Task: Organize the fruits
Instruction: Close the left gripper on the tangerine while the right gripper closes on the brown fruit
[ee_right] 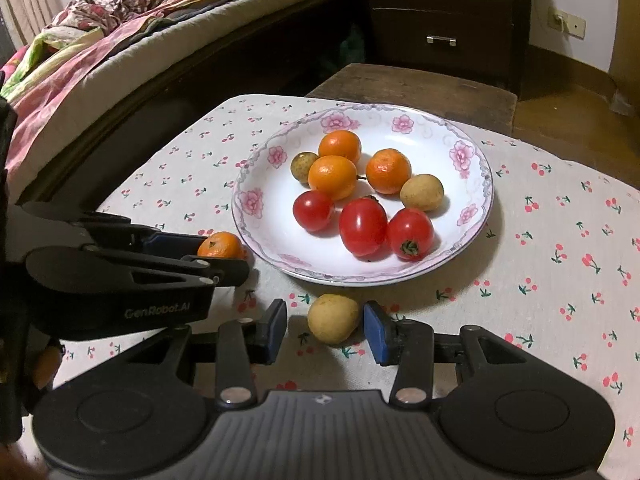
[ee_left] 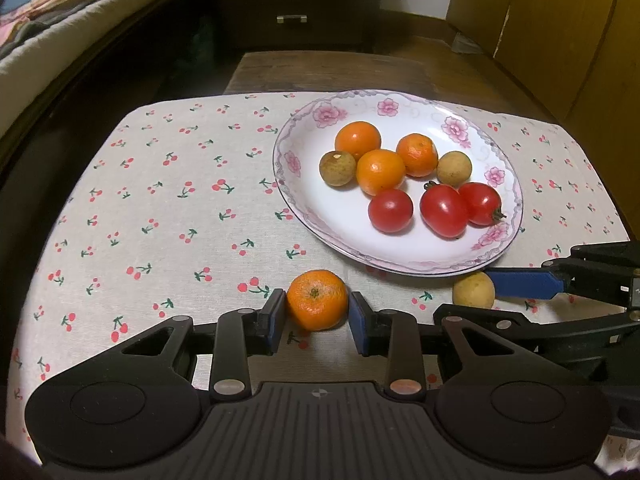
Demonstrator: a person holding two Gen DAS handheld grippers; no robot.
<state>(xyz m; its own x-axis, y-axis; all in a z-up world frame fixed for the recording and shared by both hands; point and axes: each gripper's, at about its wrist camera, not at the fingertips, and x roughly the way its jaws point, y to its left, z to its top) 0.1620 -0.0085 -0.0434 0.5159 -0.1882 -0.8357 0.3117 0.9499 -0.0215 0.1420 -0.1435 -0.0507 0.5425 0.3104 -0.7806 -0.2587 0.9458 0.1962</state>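
Left hand-held gripper (ee_left: 318, 322) parted, pads flanking small orange mandarin (ee_left: 317, 300) on the table's near edge, just beside floral-rimmed white plate (ee_left: 400, 264). Right hand-held gripper (ee_right: 326, 330) parted astride round tan longan (ee_right: 333, 318). Advise closing gently, centred; round fruit likely rolls.

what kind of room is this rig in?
Most likely a bedroom in a home: a bed with rumpled bedding runs along one side, a dark chest of drawers stands behind, and a cherry-print tablecloth covers the small table.

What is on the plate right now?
On the plate: three oranges, three tomatoes and two tan fruits. Plate areas beneath them are covered.
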